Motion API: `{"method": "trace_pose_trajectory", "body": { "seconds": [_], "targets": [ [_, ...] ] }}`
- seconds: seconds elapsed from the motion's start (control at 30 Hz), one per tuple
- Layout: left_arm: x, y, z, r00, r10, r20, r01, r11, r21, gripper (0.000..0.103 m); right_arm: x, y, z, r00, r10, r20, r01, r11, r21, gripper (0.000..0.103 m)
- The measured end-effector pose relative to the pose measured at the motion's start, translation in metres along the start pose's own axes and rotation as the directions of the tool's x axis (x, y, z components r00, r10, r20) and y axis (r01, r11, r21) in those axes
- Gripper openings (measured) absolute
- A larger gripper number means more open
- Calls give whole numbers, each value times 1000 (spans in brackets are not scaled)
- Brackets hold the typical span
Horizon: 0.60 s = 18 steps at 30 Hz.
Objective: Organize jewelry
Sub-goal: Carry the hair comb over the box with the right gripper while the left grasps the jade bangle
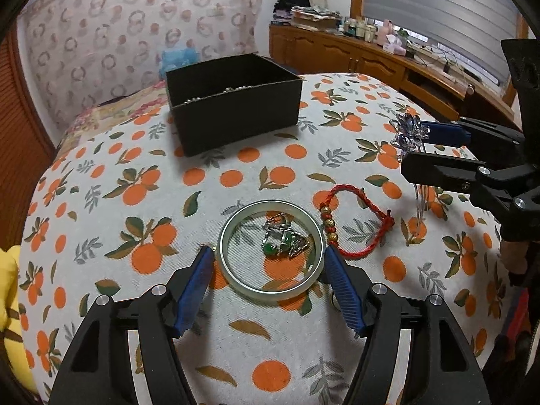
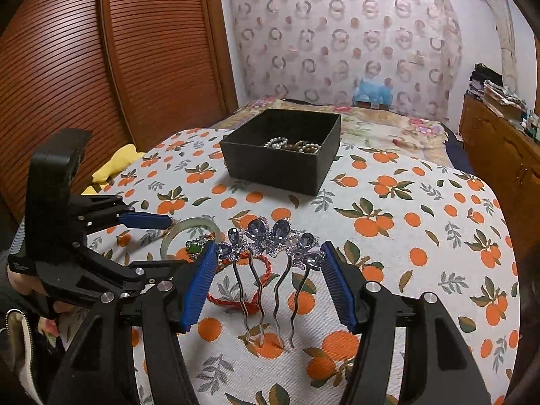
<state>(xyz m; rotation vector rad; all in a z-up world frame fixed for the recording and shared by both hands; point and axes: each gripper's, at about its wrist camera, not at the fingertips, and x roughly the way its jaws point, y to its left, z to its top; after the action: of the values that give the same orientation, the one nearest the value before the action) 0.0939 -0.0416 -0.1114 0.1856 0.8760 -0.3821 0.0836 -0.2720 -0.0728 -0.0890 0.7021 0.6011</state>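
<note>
A pale jade bangle [image 1: 270,251] lies on the orange-print cloth with a green-stone silver pendant [image 1: 281,239] inside it. My left gripper [image 1: 270,256] is open, its jaws on either side of the bangle. A red braided bracelet [image 1: 357,224] lies just right of it. My right gripper [image 2: 268,253] is shut on a purple-crystal butterfly hair comb [image 2: 271,239], held by its ends with the prongs hanging down; it also shows in the left wrist view [image 1: 406,131]. A black box [image 2: 283,150] stands further back and holds pearl and brown bead strands [image 2: 293,145].
The table's cloth [image 1: 101,236] drops off at curved edges. A yellow cloth [image 2: 114,165] lies at the far left. A bed [image 2: 388,125] sits behind the table, a wooden dresser [image 1: 371,57] with clutter to the right, a slatted wooden door [image 2: 101,67] at left.
</note>
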Motion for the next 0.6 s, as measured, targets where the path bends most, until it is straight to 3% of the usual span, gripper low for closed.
{"method": "trace_pose_trajectory", "body": {
  "seconds": [0.6],
  "targets": [
    [13,-7,6,1000,22,-5,-22,999,29,69,5,-2,-8,1000,3,-18,-3,1000,7,65]
  ]
}}
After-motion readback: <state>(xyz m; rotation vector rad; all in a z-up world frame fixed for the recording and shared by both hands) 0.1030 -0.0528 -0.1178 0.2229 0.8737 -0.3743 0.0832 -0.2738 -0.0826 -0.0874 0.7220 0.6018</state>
